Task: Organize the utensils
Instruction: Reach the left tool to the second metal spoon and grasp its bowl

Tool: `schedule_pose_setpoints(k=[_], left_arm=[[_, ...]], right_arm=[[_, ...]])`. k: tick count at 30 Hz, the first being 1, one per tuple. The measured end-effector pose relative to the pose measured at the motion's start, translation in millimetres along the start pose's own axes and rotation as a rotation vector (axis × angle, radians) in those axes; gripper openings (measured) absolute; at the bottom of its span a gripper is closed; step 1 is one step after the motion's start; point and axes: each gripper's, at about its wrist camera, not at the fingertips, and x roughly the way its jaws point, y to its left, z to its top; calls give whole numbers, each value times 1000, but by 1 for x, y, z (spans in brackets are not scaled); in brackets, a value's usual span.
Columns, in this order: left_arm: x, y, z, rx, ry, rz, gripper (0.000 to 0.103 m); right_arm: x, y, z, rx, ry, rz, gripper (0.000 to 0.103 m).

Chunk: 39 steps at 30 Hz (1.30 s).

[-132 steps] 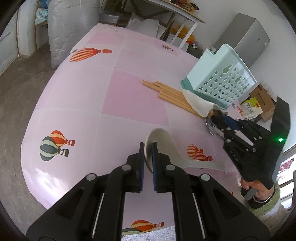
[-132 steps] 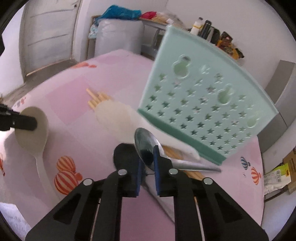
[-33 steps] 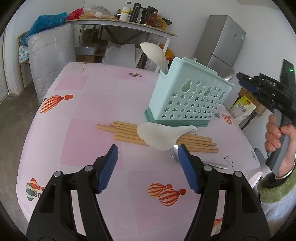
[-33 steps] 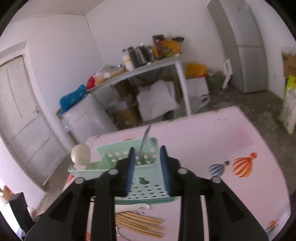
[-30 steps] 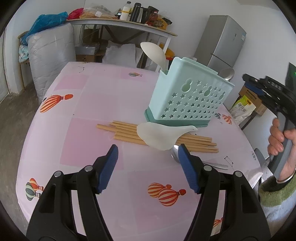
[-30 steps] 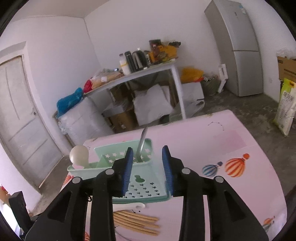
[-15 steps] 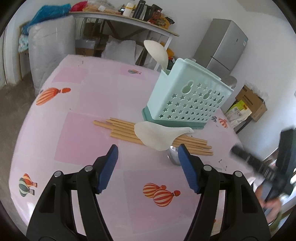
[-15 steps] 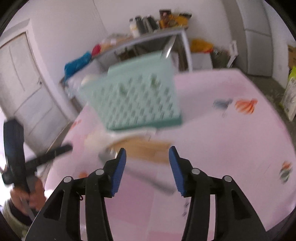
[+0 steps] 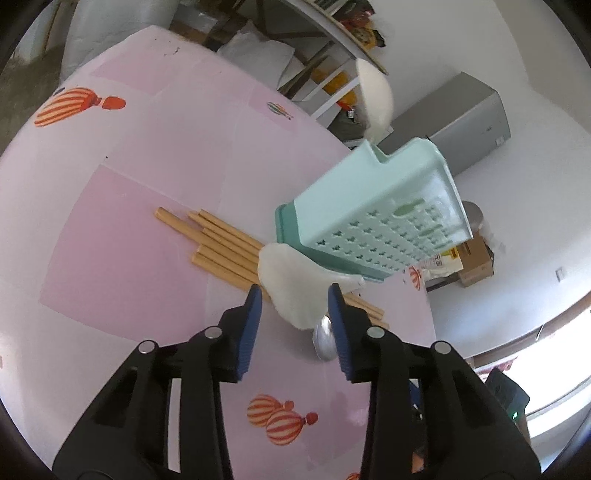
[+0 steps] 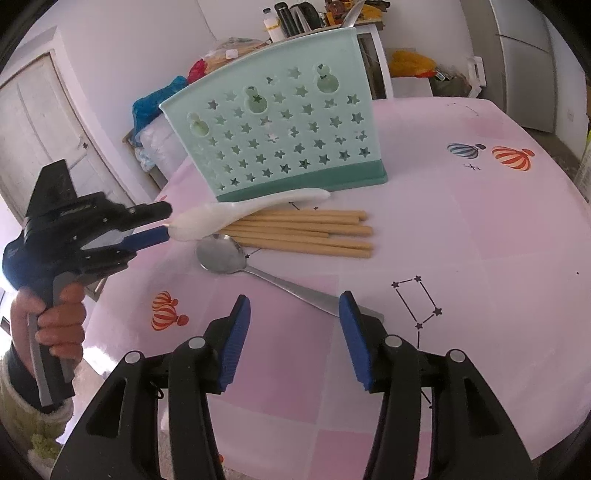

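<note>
A white soup spoon (image 9: 291,291) lies across the wooden chopsticks (image 9: 218,243) in front of the mint utensil holder (image 9: 376,221). My left gripper (image 9: 294,288) is closing, and the spoon's bowl sits between its blue pads (image 9: 255,321) with their faces right at its edges. In the right wrist view the left gripper (image 10: 166,221) straddles the bowl end of the white spoon (image 10: 221,218). A metal spoon (image 10: 221,254) lies on the table with its handle (image 10: 314,297) running toward my right gripper (image 10: 294,299). That gripper is opening, low over the handle's end. Another white spoon (image 9: 375,96) stands in the holder.
The pink balloon-print tablecloth (image 10: 461,229) covers a round table whose edge curves close at the right. A person's hand (image 10: 59,314) holds the left gripper's handle. A cluttered shelf table (image 10: 314,18) and a grey fridge (image 9: 461,125) stand beyond the table.
The left gripper moved in on the white spoon, rolled, and narrowed its jaws around the bowl. The right gripper dropped from above the holder to the table and widened over the metal spoon's handle.
</note>
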Motion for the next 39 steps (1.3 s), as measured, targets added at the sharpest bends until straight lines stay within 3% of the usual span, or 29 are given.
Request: schedule_pose_setpoints(k=[7, 26, 30, 35, 39], left_arm=[[14, -3, 4, -12, 5, 31, 24], [15, 2, 2, -8, 24, 49, 17], [10, -3, -8, 37, 47, 26, 27], [18, -16, -25, 126, 117, 26, 27], [24, -25, -29, 182, 117, 53, 26]], right_arm=[[0, 3, 1, -28, -6, -3, 54], [-2, 3, -1, -35, -9, -3, 55], [-3, 3, -1, -39, -9, -6, 56], [-2, 6, 0, -47, -11, -10, 58], [-3, 5, -1, -47, -9, -8, 58]])
